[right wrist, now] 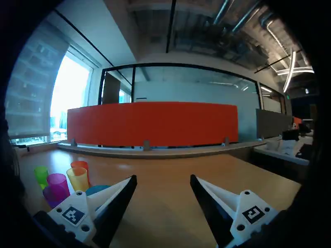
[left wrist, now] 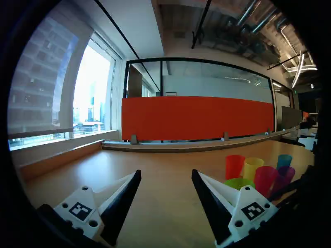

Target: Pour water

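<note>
Several coloured plastic cups stand in a cluster on the wooden table. In the left gripper view I see an orange cup [left wrist: 234, 166], a yellow cup [left wrist: 253, 167], a pink cup [left wrist: 265, 179], a green cup [left wrist: 239, 183], a teal cup [left wrist: 284, 160] and a purple cup [left wrist: 285, 173], all to the right of my left gripper [left wrist: 165, 182], which is open and holds nothing. In the right gripper view the cups sit at the lower left: green cup [right wrist: 41, 175], purple cup [right wrist: 57, 186], yellow cup [right wrist: 78, 178], orange cup [right wrist: 79, 165], teal cup [right wrist: 97, 189]. My right gripper [right wrist: 163, 185] is open and holds nothing.
The wooden table [left wrist: 165, 165] runs back to an orange divider panel [left wrist: 194, 118] with glass above it. Bright windows [left wrist: 89, 99] line the left side. Other desks [right wrist: 285, 149] with items stand at the far right.
</note>
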The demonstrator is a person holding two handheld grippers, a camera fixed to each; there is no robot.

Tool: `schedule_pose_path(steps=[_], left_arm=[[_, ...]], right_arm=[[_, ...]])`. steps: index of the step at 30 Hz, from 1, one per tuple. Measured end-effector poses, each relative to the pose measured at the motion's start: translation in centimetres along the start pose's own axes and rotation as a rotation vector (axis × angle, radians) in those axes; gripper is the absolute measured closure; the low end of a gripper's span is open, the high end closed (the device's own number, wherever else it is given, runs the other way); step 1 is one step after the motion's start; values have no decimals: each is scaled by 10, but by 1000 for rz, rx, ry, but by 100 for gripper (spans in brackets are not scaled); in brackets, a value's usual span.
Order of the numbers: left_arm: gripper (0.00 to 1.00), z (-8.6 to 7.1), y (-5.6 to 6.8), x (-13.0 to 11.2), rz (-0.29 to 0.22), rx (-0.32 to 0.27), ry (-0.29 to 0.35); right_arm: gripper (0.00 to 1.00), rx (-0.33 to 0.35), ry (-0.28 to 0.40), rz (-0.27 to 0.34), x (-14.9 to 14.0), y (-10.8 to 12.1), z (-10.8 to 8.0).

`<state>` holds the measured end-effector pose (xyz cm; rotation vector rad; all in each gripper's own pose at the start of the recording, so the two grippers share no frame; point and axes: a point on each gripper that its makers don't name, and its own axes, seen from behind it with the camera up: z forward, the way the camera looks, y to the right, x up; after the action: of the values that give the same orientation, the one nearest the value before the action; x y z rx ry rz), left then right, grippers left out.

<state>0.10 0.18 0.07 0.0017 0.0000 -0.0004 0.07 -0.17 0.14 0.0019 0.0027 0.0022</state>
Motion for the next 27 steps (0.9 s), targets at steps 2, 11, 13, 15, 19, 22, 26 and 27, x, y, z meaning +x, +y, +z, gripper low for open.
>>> schedule_pose_path(steps=[2, 11, 13, 15, 19, 22, 26, 27], left_arm=[[10, 0, 0, 0, 0, 0, 0], [10, 0, 0, 0, 0, 0, 0], [10, 0, 0, 0, 0, 0, 0], [10, 0, 0, 0, 0, 0, 0], [10, 0, 0, 0, 0, 0, 0], [10, 0, 0, 0, 0, 0, 0], [10, 0, 0, 0, 0, 0, 0], [10, 0, 0, 0, 0, 0, 0]], right_arm=[[0, 1, -1, -5, 1, -1, 0], [0, 5, -1, -5, 1, -2, -2], [0, 5, -1, -4, 1, -2, -2], [0, 5, -1, -4, 1, -2, -2], [0, 7, -2, -4, 1, -2, -2], [0, 7, -3, -3, 1, -2, -1], [0, 7, -4, -3, 0, -2, -1], [0, 7, -4, -3, 0, -2, -1]])
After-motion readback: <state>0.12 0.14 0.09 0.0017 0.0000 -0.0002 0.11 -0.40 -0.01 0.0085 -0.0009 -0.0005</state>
